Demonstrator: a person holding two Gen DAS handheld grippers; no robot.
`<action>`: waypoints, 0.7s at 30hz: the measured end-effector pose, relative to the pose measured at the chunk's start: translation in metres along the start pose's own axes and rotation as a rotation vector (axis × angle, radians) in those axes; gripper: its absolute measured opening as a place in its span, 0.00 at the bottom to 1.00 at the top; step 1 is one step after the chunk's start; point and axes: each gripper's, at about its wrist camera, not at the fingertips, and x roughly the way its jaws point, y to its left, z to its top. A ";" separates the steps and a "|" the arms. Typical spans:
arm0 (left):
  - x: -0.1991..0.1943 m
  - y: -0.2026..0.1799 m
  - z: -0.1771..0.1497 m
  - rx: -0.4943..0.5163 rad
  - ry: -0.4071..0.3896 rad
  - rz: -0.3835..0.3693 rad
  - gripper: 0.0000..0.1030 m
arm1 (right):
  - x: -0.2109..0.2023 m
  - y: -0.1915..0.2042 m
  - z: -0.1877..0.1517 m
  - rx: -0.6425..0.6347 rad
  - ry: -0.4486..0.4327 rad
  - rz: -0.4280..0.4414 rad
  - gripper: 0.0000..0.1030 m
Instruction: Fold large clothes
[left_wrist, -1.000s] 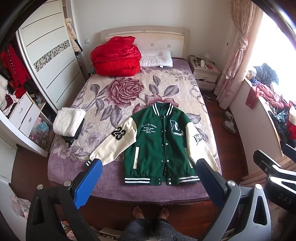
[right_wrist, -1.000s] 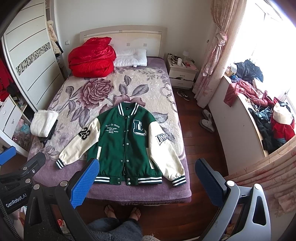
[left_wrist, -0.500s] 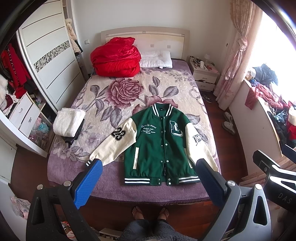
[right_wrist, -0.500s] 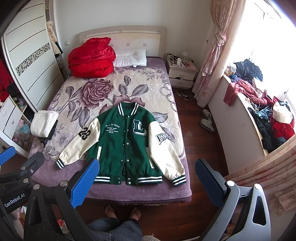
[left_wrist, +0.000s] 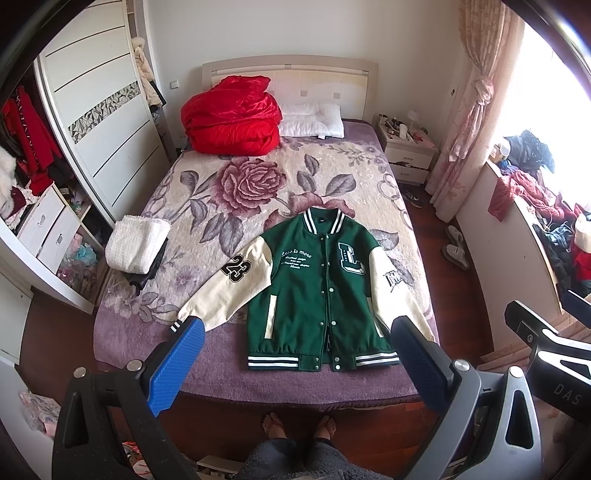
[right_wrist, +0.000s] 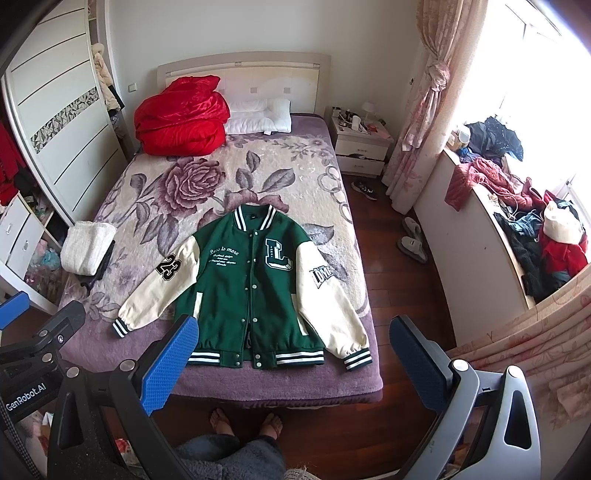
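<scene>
Barely shifted since a second ago — only a slight drift of both views. Flat on the bed (left_wrist: 229, 354), near the foot edge: green jacket (left_wrist: 317, 288), snapped shut, sleeves angled outward. Held high above, well apart from it, left gripper (left_wrist: 295, 354) and right gripper (right_wrist: 293, 354) — jaws spread wide, empty. Folding not yet begun.

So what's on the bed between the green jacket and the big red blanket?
Only the rose-patterned bedspread; nothing sits on it between the green jacket and the red blanket. Both wrist views show this.
</scene>
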 end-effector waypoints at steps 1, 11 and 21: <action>0.000 0.000 0.000 -0.001 -0.002 0.001 1.00 | -0.001 0.000 0.002 -0.001 0.000 0.000 1.00; -0.002 0.000 0.002 -0.002 -0.003 -0.004 1.00 | -0.001 0.000 0.001 0.001 -0.001 -0.002 1.00; 0.054 0.020 0.034 0.007 -0.040 0.063 1.00 | 0.050 -0.023 0.006 0.139 0.044 0.060 1.00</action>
